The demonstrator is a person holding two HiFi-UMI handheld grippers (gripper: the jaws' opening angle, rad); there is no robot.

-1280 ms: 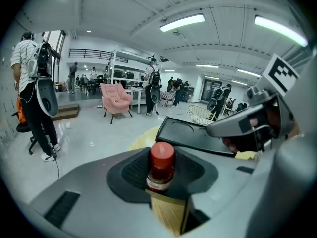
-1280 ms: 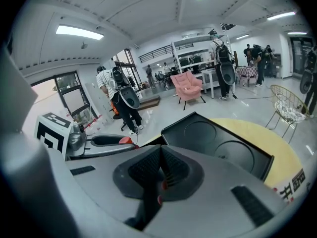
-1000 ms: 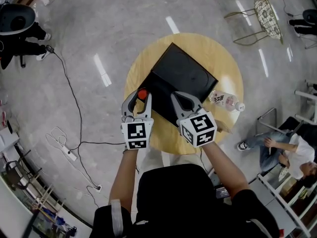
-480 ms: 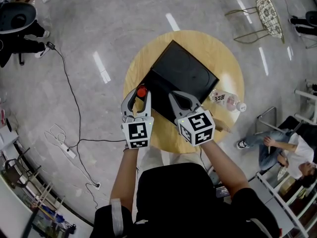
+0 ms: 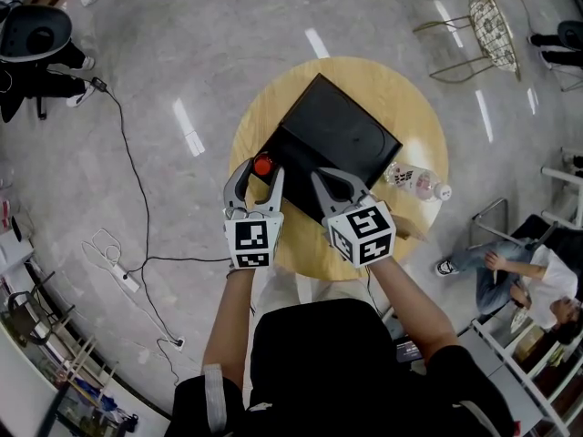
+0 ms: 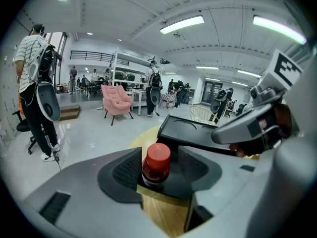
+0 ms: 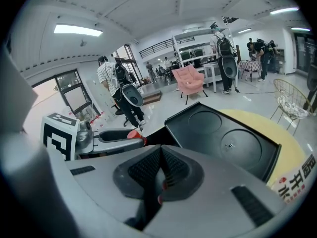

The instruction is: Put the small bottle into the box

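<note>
A small bottle (image 5: pixel 262 165) with a red cap (image 6: pixel 157 156) stands upright at the left edge of the black box (image 5: pixel 342 130) on the round wooden table (image 5: pixel 410 98). My left gripper (image 5: pixel 258 175) is around it. Its jaws are opening, and a gap shows between the bottle and the right pad. My right gripper (image 5: pixel 324 178) is shut, pinching the near edge of the box lid (image 7: pixel 233 138), which looks tilted up. In the right gripper view the pads (image 7: pixel 171 167) meet with only a thin dark strip between them.
A larger clear water bottle (image 5: pixel 414 184) lies on the table right of the box. A cable (image 5: pixel 137 198) runs over the floor at left, a wire chair (image 5: pixel 492 21) stands at the far right, and a person (image 5: pixel 537 280) sits at right.
The left jaws have spread wider around the red-capped bottle, which now stands free between them. Both grippers have stayed almost in place.
</note>
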